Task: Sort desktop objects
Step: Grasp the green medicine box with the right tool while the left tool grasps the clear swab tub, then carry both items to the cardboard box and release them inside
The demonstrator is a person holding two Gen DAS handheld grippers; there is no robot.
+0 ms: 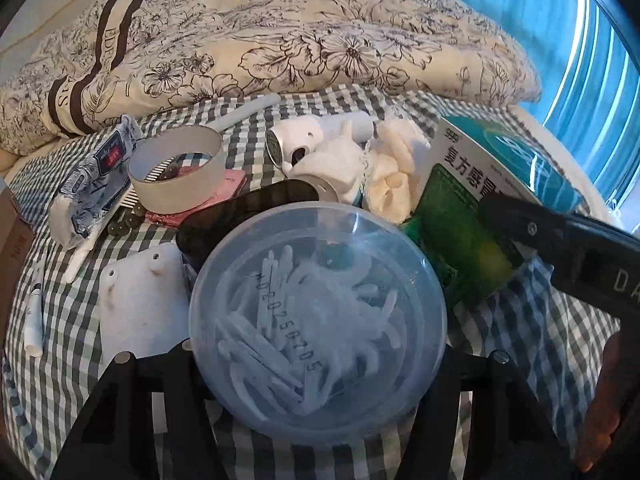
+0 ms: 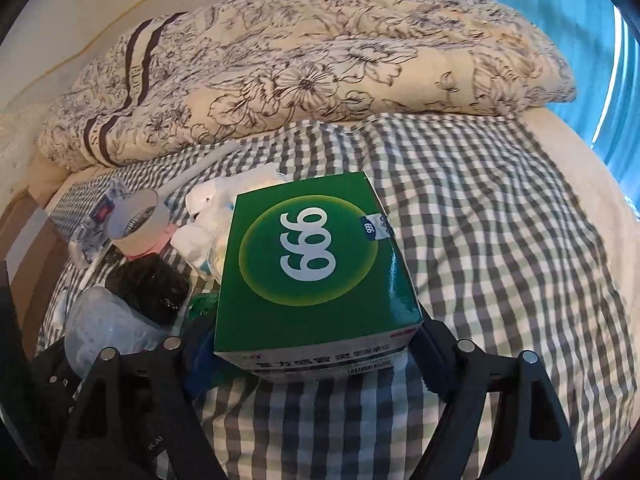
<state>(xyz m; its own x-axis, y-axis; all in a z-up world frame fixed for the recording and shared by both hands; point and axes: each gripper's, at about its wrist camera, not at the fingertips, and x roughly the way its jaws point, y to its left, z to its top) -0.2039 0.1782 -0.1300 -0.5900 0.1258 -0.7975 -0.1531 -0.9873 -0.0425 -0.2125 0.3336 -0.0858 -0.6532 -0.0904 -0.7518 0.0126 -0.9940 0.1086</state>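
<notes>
Two grippers loaded, left [image 1: 316, 356] clamps tub [image 1: 318, 320], right [image 2: 316, 352] seemingly pinches green box [image 2: 316, 264]

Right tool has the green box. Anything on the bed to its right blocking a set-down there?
Nothing visible. The right tool holds the green box, and the checked sheet to its right shows bare. The clutter, including the tape roll, lies on its left.

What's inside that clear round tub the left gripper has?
The clear round tub held by the left gripper contains a loose heap of white floss picks. Its cloudy wall blurs them, so their number and anything beneath stay hidden.
</notes>
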